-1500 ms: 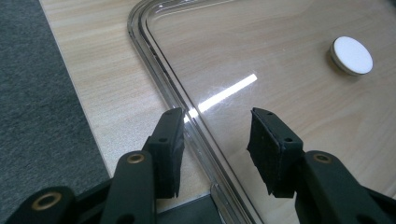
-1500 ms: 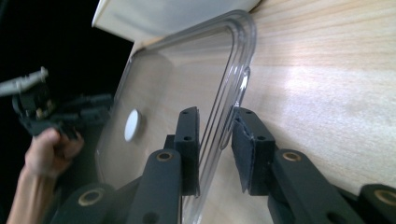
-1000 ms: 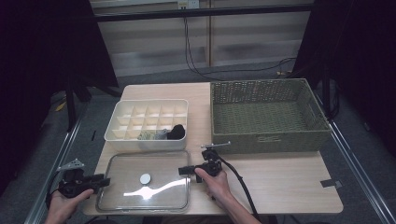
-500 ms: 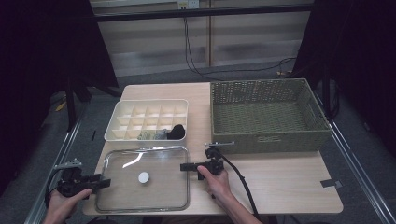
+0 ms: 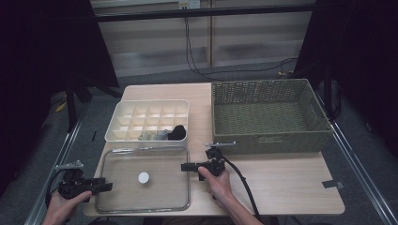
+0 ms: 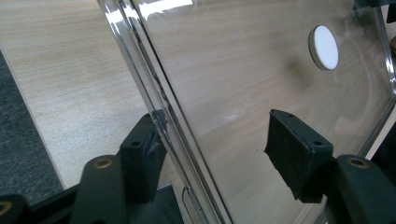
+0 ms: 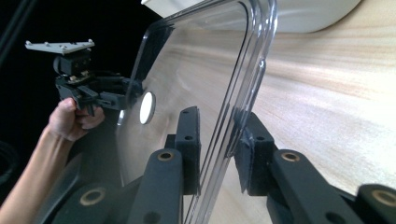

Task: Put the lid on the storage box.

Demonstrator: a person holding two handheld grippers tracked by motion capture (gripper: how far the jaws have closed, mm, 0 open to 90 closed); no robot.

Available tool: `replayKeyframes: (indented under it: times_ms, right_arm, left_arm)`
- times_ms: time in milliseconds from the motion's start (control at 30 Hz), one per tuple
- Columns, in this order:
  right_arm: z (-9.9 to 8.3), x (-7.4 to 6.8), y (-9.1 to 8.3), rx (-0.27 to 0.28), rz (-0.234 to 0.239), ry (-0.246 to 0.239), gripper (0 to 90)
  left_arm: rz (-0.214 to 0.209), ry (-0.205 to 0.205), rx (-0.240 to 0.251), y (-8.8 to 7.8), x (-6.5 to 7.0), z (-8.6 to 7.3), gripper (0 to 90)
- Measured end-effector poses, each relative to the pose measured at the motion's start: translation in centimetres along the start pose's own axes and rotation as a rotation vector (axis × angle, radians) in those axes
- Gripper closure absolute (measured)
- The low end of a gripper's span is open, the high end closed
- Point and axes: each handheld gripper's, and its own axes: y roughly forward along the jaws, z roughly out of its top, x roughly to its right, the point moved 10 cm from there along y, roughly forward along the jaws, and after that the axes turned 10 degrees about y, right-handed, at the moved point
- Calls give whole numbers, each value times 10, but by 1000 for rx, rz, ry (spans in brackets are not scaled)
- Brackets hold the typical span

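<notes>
A clear plastic lid [image 5: 141,199] with a white round knob [image 5: 143,177] sits at the front left of the table. My right gripper [image 5: 184,167] is at its right edge. In the right gripper view the rim [image 7: 243,88] runs between the two pads of this gripper [image 7: 217,126], which have just closed on it. My left gripper [image 5: 105,186] is at the lid's left edge. Its jaws [image 6: 212,140] have just been closing a little but stand apart: the rim [image 6: 159,116] lies by one pad and the other pad hangs clear over the lid.
A white compartment box [image 5: 117,123] stands just behind the lid, with a dark bundle [image 5: 177,132] in a front cell. A green woven basket [image 5: 267,140] fills the back right. Bare wood lies at the front right. The table's edge runs close to my left hand.
The bright glare that crossed the lid a second ago is gone, and its far edge now sits a little closer to the white box. Neither hand has moved.
</notes>
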Motion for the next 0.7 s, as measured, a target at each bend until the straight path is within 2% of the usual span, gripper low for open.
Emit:
replayKeyframes:
  times_ms: [133,567,633,700]
  right_arm:
    - [-1,2,1,-11,-34,-18,700]
    - [5,0,-1,-16,-121,-58,629]
    - [5,1,-1,-25,-154,-89,605]
    - [6,0,-3,-25,-157,-84,610]
  left_arm:
    - [-21,-13,15,-2,-1,-2,453]
    - [-15,3,72,-8,1,4,537]
    - [-20,0,73,-6,1,5,537]
    - [-25,-3,77,-5,2,6,538]
